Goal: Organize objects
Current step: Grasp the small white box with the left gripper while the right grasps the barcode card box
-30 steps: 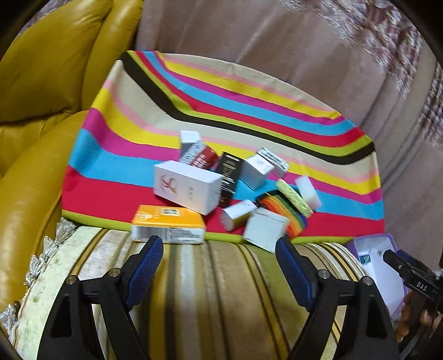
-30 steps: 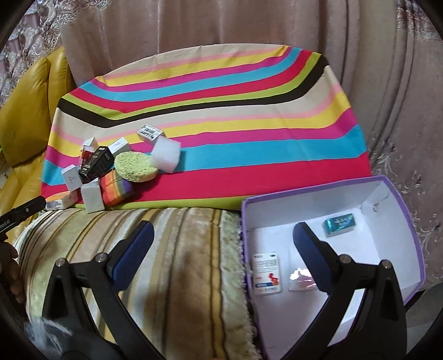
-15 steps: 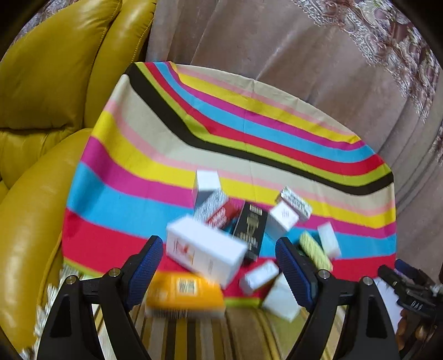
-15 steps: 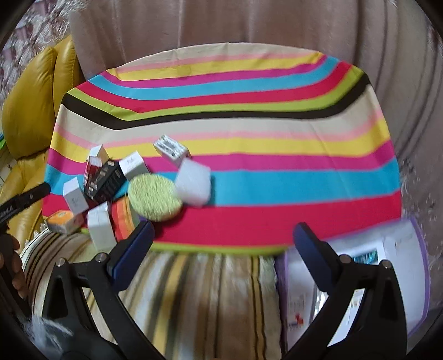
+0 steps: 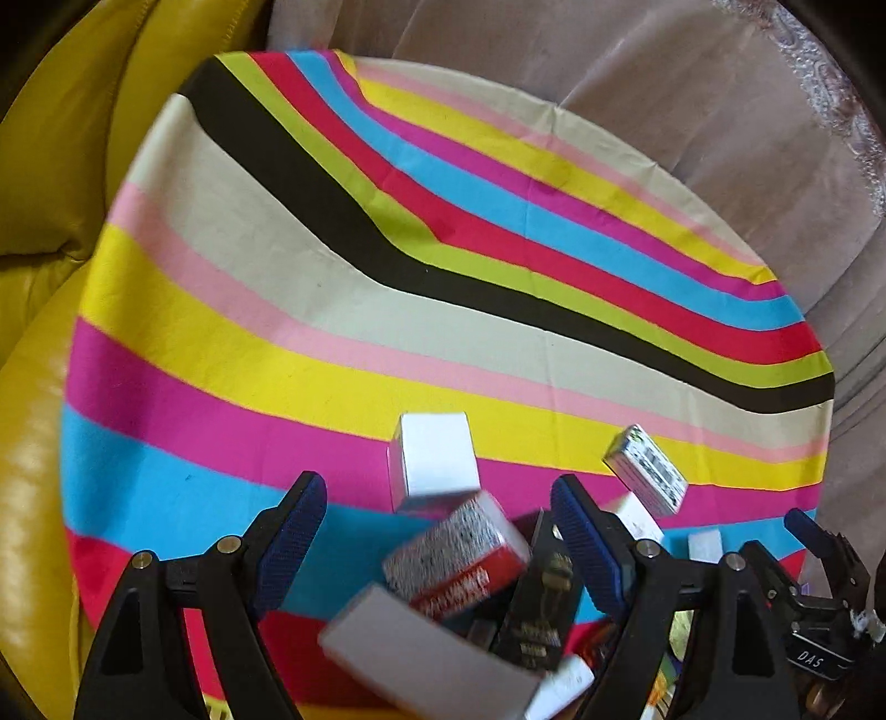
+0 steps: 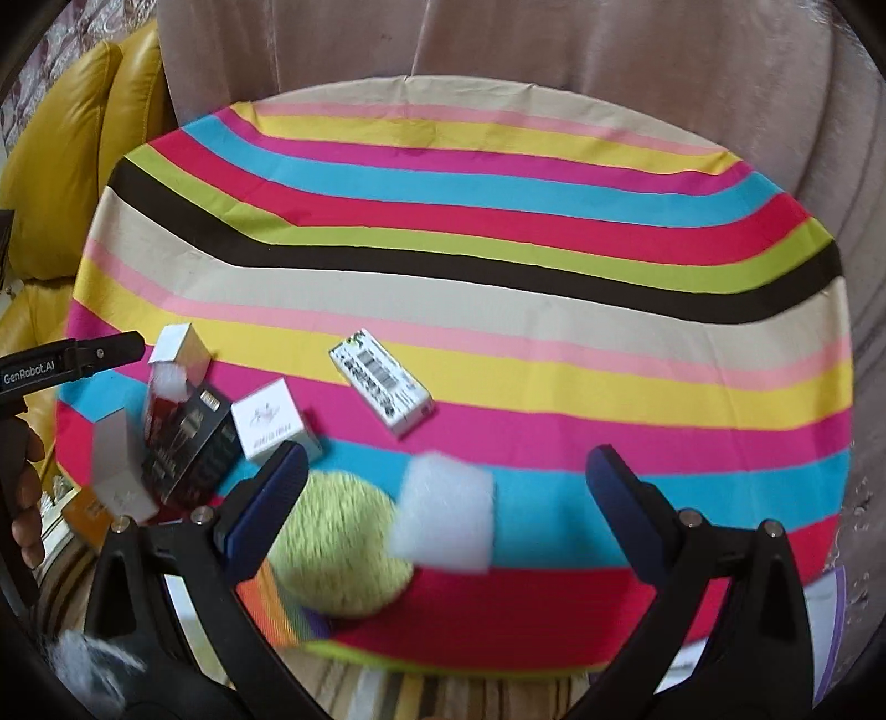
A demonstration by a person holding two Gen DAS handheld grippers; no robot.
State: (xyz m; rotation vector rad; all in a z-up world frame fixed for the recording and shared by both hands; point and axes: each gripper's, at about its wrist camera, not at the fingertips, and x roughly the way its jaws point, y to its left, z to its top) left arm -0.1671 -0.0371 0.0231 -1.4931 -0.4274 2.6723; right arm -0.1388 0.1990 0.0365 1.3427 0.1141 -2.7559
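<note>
Small boxes and sponges lie clustered on a striped cloth (image 6: 498,277). In the left wrist view my left gripper (image 5: 437,531) is open and empty above a red and grey box (image 5: 454,565), a white box (image 5: 432,462), a black box (image 5: 548,598) and a long white box (image 5: 426,664). A barcode box (image 5: 645,471) lies to the right. In the right wrist view my right gripper (image 6: 443,493) is open and empty over a white sponge (image 6: 443,515) and a green round sponge (image 6: 338,543). The barcode box (image 6: 382,387) lies beyond them.
A yellow leather sofa (image 5: 50,166) is at the left. A beige curtain (image 6: 498,44) hangs behind the cloth. A rainbow sponge (image 6: 277,603) lies by the green one. A corner of a purple-edged box (image 6: 825,626) shows at lower right. An orange box (image 6: 88,515) sits at the left edge.
Both grippers have moved forward over the striped cloth, so the objects now sit between the fingers. The purple-edged box has slid almost out of the right wrist view.
</note>
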